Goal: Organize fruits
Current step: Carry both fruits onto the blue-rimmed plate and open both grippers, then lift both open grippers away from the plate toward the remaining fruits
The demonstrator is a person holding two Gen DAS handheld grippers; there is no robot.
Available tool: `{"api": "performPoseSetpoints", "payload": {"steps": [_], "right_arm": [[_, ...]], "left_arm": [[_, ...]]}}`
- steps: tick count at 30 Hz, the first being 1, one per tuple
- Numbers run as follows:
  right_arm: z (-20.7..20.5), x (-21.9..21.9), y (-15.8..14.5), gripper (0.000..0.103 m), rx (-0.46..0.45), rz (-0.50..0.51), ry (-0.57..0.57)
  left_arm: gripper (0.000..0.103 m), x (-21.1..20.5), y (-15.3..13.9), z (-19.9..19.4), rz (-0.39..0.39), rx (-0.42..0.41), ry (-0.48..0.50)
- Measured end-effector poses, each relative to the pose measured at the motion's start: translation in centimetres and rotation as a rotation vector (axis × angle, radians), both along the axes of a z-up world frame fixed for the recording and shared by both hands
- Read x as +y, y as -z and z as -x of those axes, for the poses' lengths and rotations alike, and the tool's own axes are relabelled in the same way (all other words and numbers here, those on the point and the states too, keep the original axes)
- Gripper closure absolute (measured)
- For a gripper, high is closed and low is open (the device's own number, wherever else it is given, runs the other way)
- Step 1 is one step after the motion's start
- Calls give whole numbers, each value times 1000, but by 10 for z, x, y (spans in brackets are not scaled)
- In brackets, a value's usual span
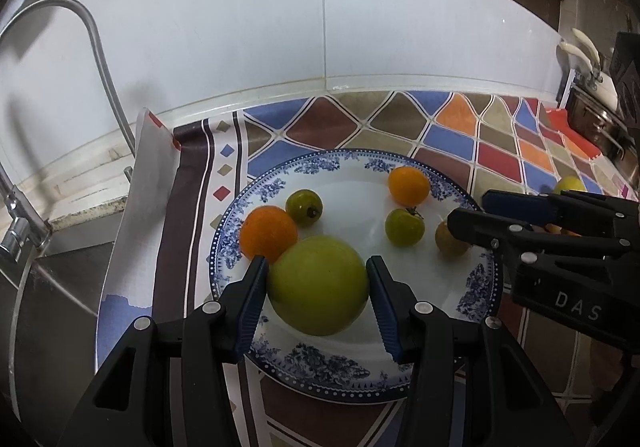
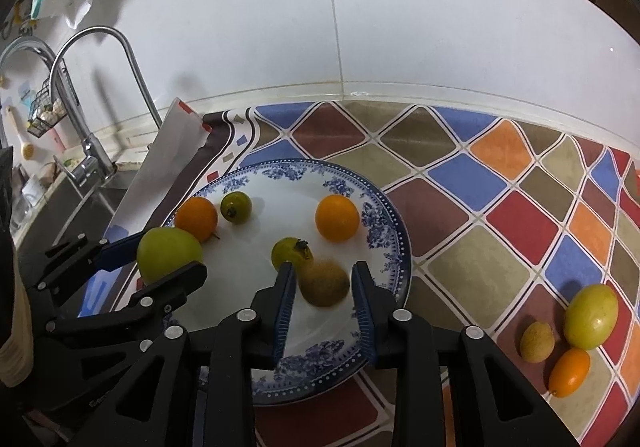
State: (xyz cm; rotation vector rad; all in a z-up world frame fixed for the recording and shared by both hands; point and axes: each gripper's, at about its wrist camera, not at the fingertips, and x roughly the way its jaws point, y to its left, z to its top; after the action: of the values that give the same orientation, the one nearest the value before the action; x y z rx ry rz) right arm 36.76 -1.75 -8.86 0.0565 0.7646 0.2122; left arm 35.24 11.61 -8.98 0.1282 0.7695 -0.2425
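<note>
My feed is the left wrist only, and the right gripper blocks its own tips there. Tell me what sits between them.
Observer: A fuzzy brown fruit lies on the plate between the right gripper's fingers, and the pads look just clear of it.
Operator: Now count what is off the plate.
Observer: Three pieces lie bunched on the patterned cloth to the right: a yellow-green fruit, a small brown fruit and an orange oval fruit.

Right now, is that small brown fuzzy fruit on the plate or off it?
On it. The brown fuzzy fruit rests on the plate, between the right gripper's slightly parted jaws.
</note>
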Motion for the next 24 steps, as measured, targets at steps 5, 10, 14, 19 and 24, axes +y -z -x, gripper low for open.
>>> {"api": "performPoseSetpoints", "payload": {"steps": [5,10,14,19,24], "right_arm": [[8,-3,-9,58,-33,7,17],[23,-8,-21,58,-71,26,28],[38,-11,-31,54,-99,33,33],[58,-18,-46,48,-144,47,46],[82,-27,-61,42,-195,52,69]], "left_arm": [[44,1,-17,10,-4,-58,-11],[38,3,-33,24,-3,-103,-29],[32,2,-46,39,2,-138,-37],[25,-2,-62,60,6,-181,-39],[20,-9,-75,80,8,-223,-31]]}}
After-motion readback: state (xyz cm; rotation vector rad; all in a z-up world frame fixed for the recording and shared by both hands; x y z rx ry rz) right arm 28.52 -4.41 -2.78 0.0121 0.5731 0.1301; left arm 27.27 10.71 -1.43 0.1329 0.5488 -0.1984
